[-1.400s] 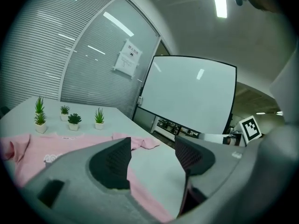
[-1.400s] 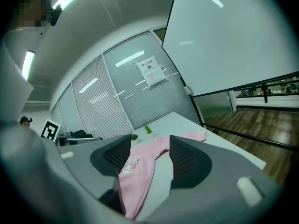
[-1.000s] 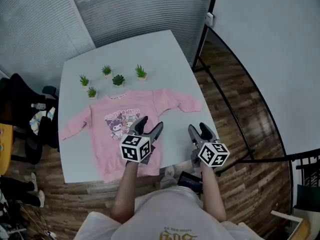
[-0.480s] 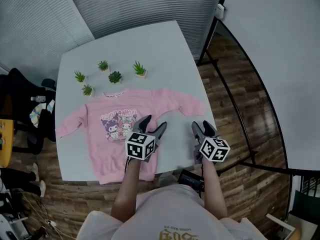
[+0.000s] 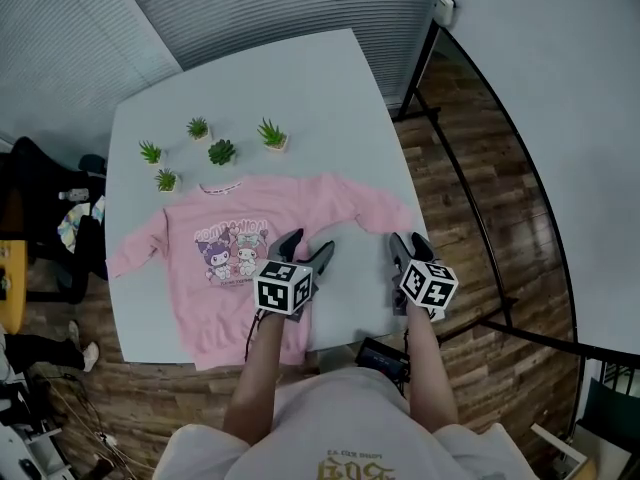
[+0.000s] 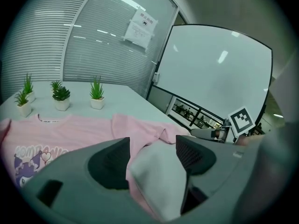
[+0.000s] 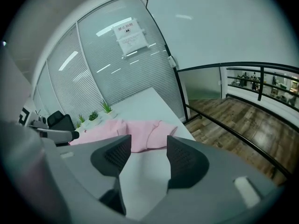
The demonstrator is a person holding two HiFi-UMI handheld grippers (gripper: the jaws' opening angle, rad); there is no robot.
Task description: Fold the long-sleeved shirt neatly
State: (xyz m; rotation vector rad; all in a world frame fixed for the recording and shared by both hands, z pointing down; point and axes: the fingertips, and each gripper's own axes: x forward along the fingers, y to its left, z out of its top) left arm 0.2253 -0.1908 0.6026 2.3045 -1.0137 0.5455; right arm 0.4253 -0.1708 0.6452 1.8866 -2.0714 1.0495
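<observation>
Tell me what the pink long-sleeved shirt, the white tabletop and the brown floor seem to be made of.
Pink long-sleeved shirt: soft matte knit, probably cotton; its sleeve lies in limp folds. White tabletop: hard, smooth, likely laminate; flat, even, faintly glossy. Brown floor: wood or wood-look planks; seams and grain show.

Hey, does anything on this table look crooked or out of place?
Only the pink shirt: the sleeve nearest the right gripper lies bunched and bent, while the other stretches out straight. The potted plants stand upright.
</observation>
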